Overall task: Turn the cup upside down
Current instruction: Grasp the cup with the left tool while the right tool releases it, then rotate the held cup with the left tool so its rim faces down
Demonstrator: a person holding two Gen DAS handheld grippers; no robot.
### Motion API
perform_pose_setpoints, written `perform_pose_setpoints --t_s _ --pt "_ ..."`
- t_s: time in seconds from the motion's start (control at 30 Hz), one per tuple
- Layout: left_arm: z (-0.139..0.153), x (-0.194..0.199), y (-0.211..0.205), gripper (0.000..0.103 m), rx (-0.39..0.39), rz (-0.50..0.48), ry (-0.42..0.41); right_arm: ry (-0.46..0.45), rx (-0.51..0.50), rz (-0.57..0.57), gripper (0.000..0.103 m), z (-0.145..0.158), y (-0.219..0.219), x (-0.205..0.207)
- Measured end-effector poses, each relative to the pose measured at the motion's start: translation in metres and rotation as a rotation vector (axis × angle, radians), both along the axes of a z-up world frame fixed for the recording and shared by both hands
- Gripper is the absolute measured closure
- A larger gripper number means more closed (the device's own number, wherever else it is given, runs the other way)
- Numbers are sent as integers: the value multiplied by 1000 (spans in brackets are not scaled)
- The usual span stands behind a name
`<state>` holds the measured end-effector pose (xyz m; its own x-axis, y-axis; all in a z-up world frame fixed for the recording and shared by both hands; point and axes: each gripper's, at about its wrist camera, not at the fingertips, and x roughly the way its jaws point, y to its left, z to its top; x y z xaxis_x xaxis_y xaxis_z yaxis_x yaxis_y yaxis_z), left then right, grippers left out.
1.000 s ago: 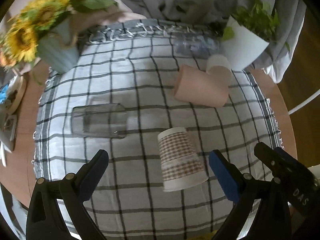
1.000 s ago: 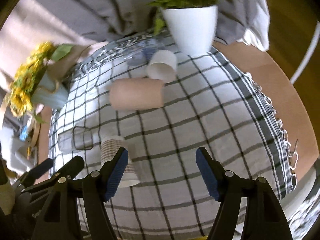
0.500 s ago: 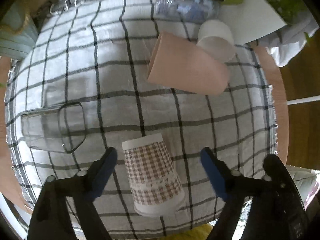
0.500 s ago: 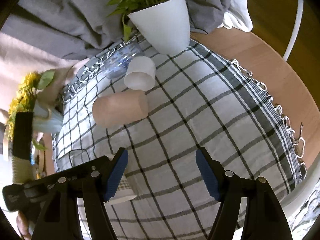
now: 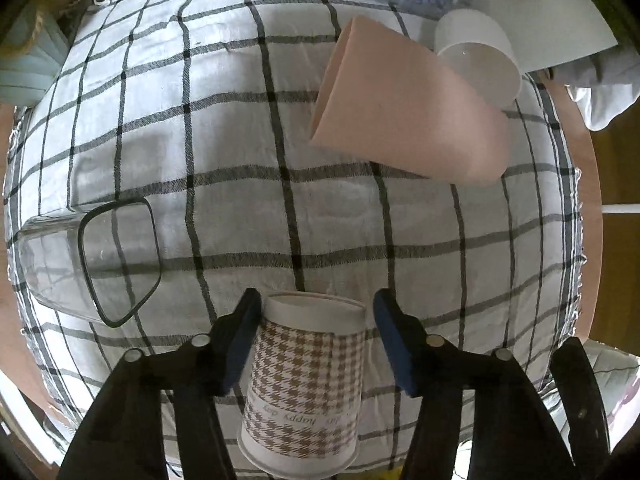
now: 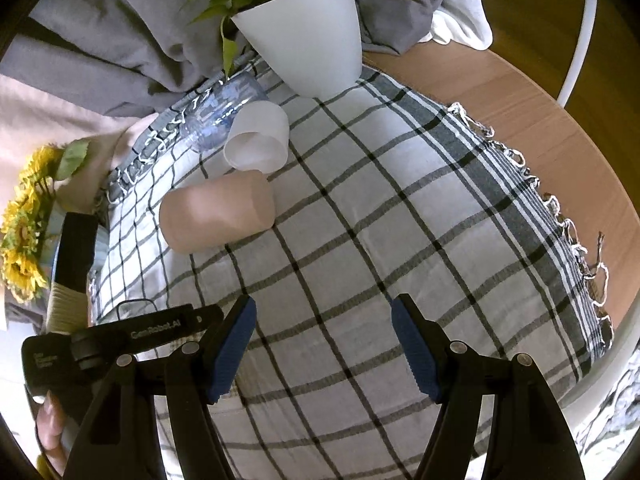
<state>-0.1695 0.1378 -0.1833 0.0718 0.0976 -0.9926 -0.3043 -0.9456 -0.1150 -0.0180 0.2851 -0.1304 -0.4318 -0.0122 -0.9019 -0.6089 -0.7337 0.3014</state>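
Houndstooth paper cup lies at 6 o'clock on the checked cloth, between the parted fingers of the left gripper (right gripper idle, fingers apart): close gently mid-wall, avoid crushing.

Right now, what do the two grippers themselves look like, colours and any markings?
Both look alike. The left gripper and right gripper each have two black plastic fingers with silver rivets, tipped with ribbed blue pads. From the right wrist view, the left gripper's black body carries white lettering that seems to read "GenRobot.AI". No cables show.
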Motion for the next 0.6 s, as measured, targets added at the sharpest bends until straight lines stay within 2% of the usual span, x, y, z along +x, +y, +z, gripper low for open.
perform_pose_setpoints --t_s 0.17,0.3,0.6 --pt "5 4 -2 50 10 -8 17 -1 3 5 33 0 0 0" --pt "19 12 -5 50 34 -17 64 5 13 6 33 3 0 2" --pt "61 43 -16 50 148 -37 255 22 68 36 33 16 -7 7"
